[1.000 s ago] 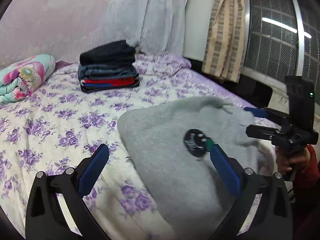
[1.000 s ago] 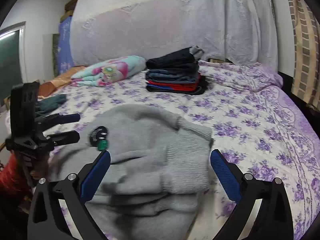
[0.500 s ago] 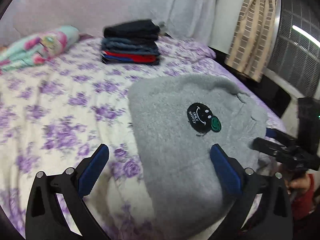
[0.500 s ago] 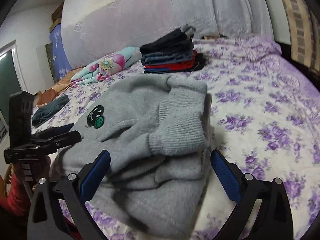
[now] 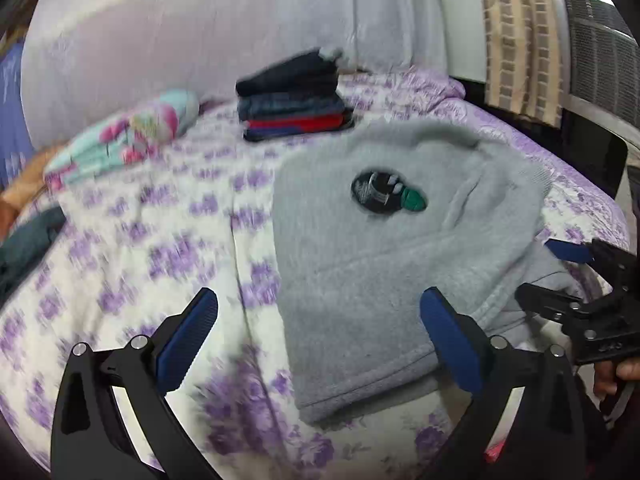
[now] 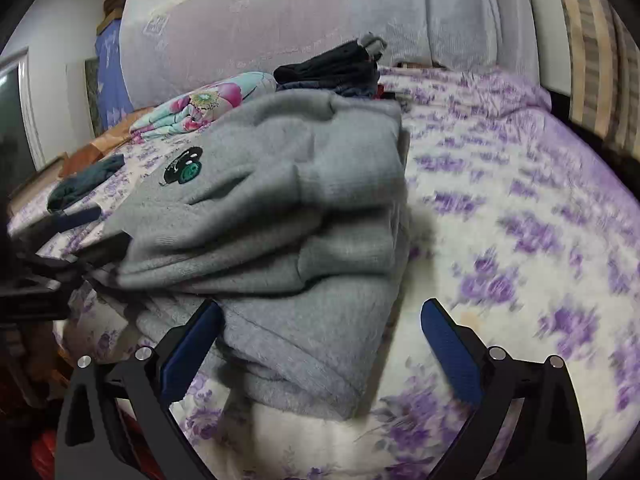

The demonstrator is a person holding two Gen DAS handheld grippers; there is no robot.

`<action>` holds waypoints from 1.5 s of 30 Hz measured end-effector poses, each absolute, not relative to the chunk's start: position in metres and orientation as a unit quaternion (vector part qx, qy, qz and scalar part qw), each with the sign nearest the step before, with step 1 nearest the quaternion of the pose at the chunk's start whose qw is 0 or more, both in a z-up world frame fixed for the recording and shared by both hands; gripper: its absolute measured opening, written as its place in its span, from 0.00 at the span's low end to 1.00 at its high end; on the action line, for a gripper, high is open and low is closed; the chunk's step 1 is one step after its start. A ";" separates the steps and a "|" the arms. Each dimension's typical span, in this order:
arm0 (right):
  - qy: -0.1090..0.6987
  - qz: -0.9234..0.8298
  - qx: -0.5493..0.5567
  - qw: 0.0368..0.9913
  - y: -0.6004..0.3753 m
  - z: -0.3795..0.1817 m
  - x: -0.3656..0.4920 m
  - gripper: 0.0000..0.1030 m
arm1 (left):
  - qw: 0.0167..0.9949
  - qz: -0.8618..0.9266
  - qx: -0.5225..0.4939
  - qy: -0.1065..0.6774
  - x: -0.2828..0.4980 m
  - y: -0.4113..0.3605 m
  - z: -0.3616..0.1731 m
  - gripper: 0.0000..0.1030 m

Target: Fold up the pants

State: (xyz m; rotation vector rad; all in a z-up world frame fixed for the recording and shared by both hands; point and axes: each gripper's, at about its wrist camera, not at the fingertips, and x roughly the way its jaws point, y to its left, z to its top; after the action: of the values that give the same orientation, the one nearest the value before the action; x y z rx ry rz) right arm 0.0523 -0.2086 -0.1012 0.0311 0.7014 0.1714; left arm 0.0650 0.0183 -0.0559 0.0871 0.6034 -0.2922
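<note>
Wide bed [image 5: 132, 240] under a white cover with purple flowers, filling both views, blurred in places. Draped pale cloth [image 5: 200, 40] along the far side. Checked curtain [image 5: 516, 36] off to the right in the left wrist view.

On the near part of the cover, folded grey pants [image 5: 380, 264], fleecy, stacked in several layers in the right wrist view [image 6: 280, 216], with a round black patch [image 5: 384, 196] and its green spot facing up on the top layer. Behind them, close to the far edge, a neat stack of folded clothes [image 5: 292, 100]: dark on top, blue and red beneath. Beside that, a rolled floral blanket [image 5: 132, 136] in pink and teal. At the left edge, a crumpled dark green garment [image 6: 84, 184].

Left gripper [image 5: 318, 334] spread wide, nothing held, its right blue pad [image 5: 448, 336] over the near edge of the grey layers, the left pad over bare cover. Right gripper [image 6: 322, 344] likewise parted wide and empty, left pad [image 6: 192, 348] against the lower folds; whether touching, cannot say. Same right tool at the right edge of the left wrist view, fingers apart beside the pants.
</note>
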 end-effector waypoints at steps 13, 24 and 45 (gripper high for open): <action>0.304 0.065 -0.016 0.950 -0.200 -0.071 0.029 0.97 | 0.951 -0.116 0.044 0.283 0.051 0.019 -0.051 0.96; 0.271 0.072 -0.003 0.960 -0.197 -0.054 0.016 0.97 | 0.956 -0.092 0.037 0.275 0.040 0.026 -0.041 0.96; 0.302 0.097 0.107 0.942 -0.223 -0.067 0.029 0.97 | 0.952 -0.105 0.025 0.286 0.041 0.029 -0.045 0.96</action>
State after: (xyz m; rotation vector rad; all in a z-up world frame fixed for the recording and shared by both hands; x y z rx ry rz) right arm 0.0285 -0.2231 -0.0672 0.2187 0.6160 0.1986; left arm 0.0409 0.0291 -0.0453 0.0506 0.5812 -0.2135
